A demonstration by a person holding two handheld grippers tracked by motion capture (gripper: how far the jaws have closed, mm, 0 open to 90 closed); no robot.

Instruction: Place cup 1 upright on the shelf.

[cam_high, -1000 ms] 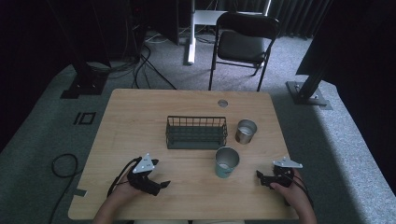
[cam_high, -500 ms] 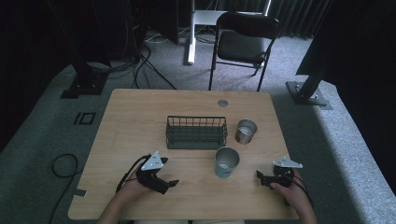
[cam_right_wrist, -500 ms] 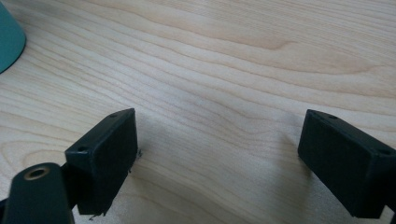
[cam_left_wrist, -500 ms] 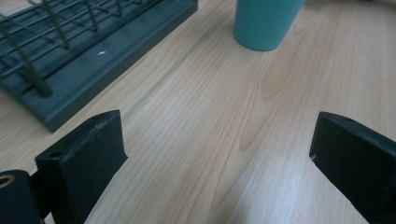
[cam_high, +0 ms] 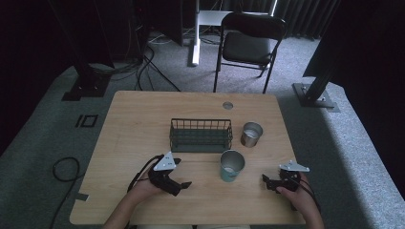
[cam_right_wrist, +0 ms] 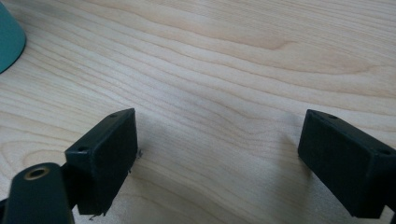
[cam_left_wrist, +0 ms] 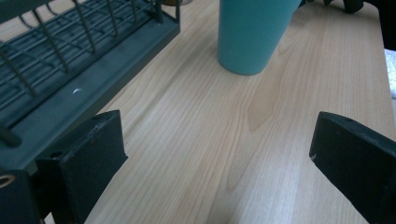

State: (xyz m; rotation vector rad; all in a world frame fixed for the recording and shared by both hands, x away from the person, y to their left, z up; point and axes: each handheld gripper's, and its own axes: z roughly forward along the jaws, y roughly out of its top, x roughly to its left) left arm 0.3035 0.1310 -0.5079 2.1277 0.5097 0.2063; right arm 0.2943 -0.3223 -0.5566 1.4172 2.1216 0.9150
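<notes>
1. Table [cam_high: 143,119]: wire basket [cam_high: 201,135] sitting mid, so reachable w/ either hand.
2. Teal cup [cam_high: 232,165] standing upright just in front of basket, btwn grippers.
3. Left gripper [cam_high: 184,185]: jaws spread wide, pointing at cup, prob lining up grab.
4. Right gripper [cam_high: 265,180]: jaws spread, resting low, holding nothing.

1. Pale wood-grain table [cam_high: 143,124], smooth, faintly satin.
2. Teal cup [cam_left_wrist: 254,32], matt smooth outside, shiny metallic inside.
3. Second cup [cam_high: 251,134], bare bright metal.
4. Dark wire basket [cam_high: 201,135], thin coated metal rods, matt base.
5. Black matt plastic-looking left gripper [cam_left_wrist: 210,154] and right gripper [cam_right_wrist: 217,154], slightly rough.
</notes>
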